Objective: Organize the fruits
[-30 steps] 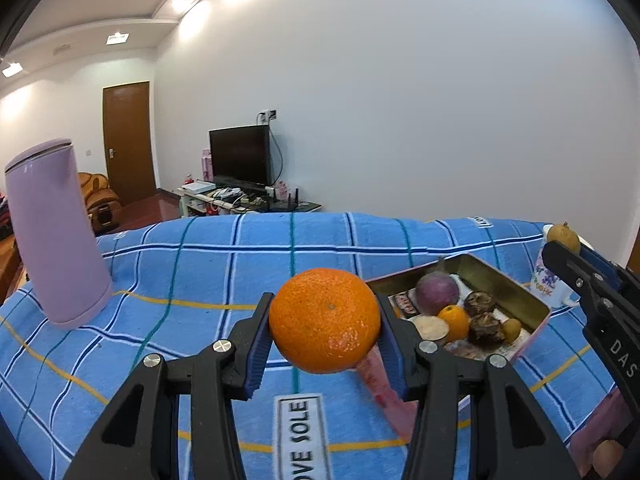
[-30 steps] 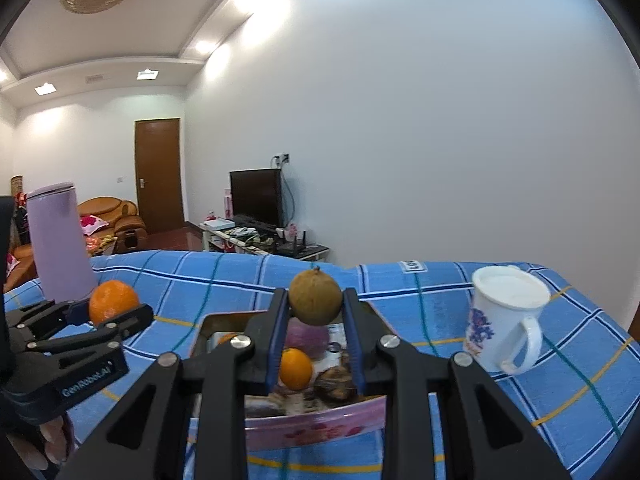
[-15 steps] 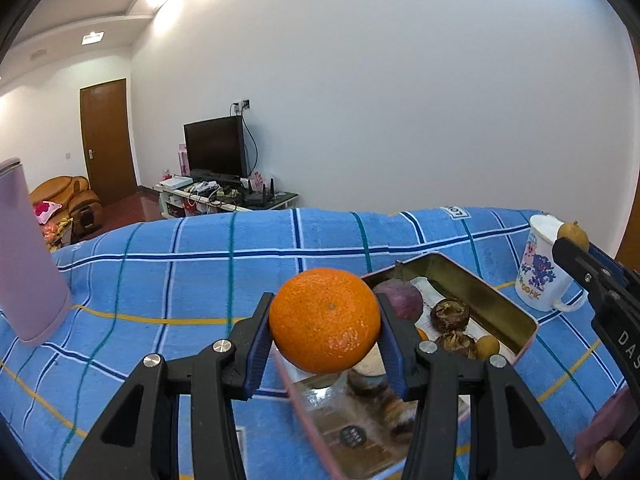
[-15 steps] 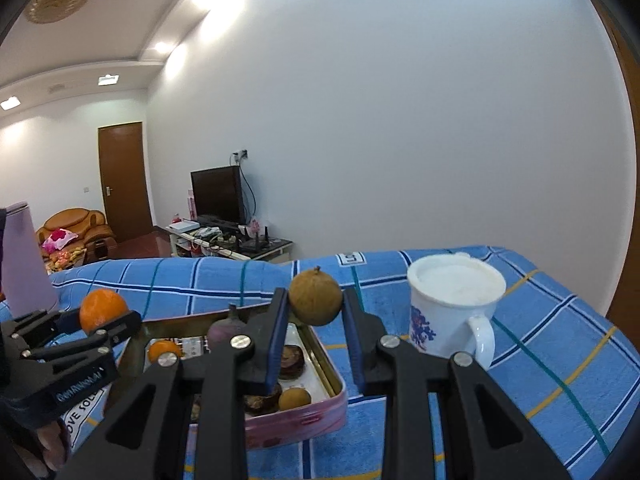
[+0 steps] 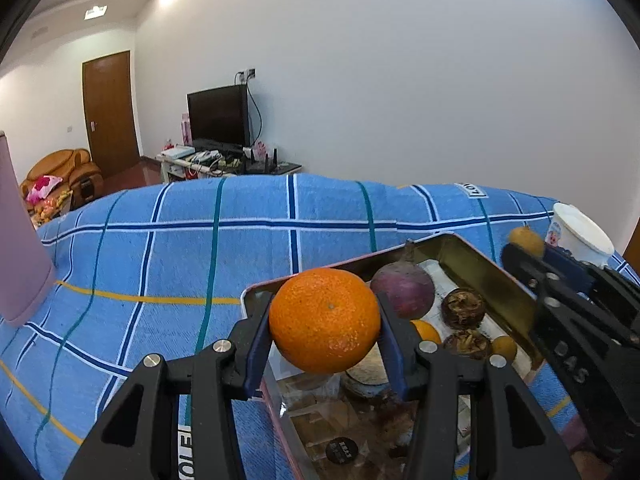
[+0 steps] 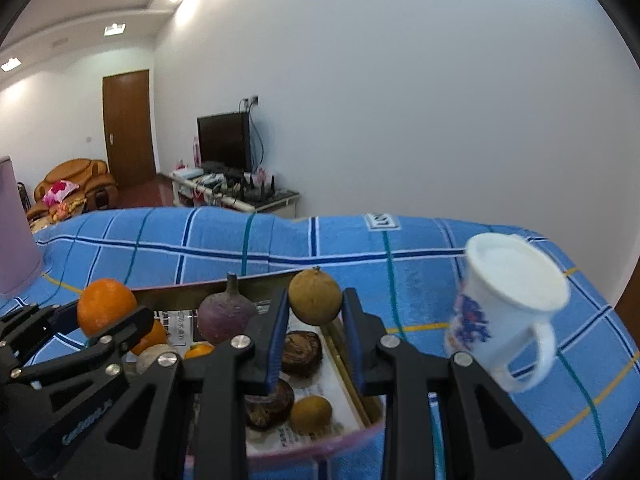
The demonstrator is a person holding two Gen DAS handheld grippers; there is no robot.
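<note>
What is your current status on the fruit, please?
Left gripper shut on orange. Right gripper shut on brown fruit. Both above tin. Mug beside, clear.

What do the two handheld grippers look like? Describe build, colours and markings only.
Both are matte black plastic with triangular cut-outs and silver screw heads. The left gripper and right gripper each have blue pads lining the fingers. White lettering marks their side bodies. No cables or sleeves show.
</note>
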